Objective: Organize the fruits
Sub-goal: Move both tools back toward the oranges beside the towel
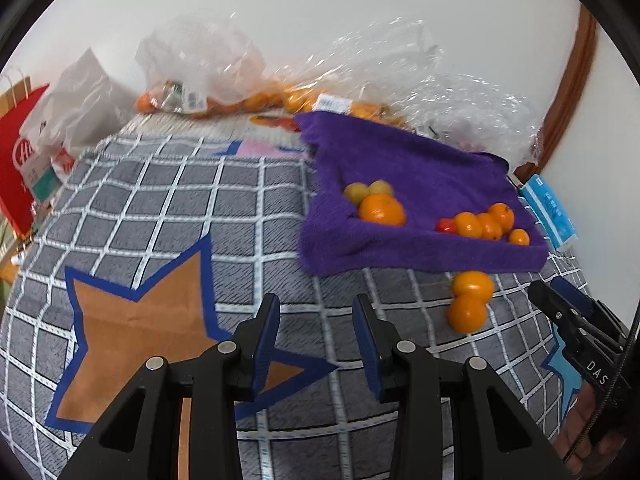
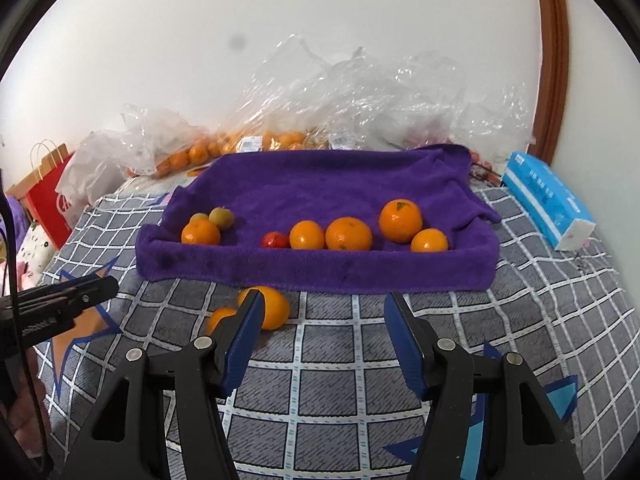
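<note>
Where legible: "DAS" on right gripper (image 1: pixel 558 300)

Grey checked bedcover (image 2: pixel 328 384) with star patches under the tool | blue tissue pack (image 2: pixel 548 204) ahead to the right | red paper bag (image 2: pixel 48 200) far left | crumpled clear plastic bags (image 2: pixel 360 96) along the white wall (image 2: pixel 280 8) ahead
</note>
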The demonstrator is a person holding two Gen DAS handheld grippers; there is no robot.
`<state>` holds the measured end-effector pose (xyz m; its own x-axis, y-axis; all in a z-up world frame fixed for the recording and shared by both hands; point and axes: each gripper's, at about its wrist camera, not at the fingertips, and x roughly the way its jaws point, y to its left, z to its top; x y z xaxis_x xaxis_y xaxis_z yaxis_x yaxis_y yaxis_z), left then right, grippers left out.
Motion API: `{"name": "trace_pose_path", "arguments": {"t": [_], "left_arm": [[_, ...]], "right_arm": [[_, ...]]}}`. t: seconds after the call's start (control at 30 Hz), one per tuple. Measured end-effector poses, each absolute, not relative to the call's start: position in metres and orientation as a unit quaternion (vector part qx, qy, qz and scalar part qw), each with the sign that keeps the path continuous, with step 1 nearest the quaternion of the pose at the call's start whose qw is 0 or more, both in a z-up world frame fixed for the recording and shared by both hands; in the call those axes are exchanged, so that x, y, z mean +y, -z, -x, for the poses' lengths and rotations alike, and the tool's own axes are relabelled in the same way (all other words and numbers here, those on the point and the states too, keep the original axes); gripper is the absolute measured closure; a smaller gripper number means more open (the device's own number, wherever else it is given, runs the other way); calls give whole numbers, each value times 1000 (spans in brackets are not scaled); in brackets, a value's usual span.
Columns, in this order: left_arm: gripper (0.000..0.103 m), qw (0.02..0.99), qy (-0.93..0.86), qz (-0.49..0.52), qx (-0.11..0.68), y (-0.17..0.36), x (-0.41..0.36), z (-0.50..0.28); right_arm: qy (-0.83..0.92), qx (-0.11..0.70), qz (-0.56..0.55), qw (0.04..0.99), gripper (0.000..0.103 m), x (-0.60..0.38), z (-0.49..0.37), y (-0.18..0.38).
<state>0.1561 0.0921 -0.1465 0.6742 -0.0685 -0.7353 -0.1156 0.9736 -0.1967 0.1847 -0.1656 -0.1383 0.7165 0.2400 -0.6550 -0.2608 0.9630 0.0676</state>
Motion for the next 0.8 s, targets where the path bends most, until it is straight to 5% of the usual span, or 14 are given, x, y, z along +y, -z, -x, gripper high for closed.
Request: {"name": "trace_pose_path", "arguments": {"t": [0.53,0.8], "left_arm": [[65,898,-18,141,416,166,109,-162],[59,906,-5,140,399,167,109,-161]], "right_arm": [[-183,394,5,901,58,-139,-208,165],[-216,419,-26,882,58,-130,-229,167]]}}
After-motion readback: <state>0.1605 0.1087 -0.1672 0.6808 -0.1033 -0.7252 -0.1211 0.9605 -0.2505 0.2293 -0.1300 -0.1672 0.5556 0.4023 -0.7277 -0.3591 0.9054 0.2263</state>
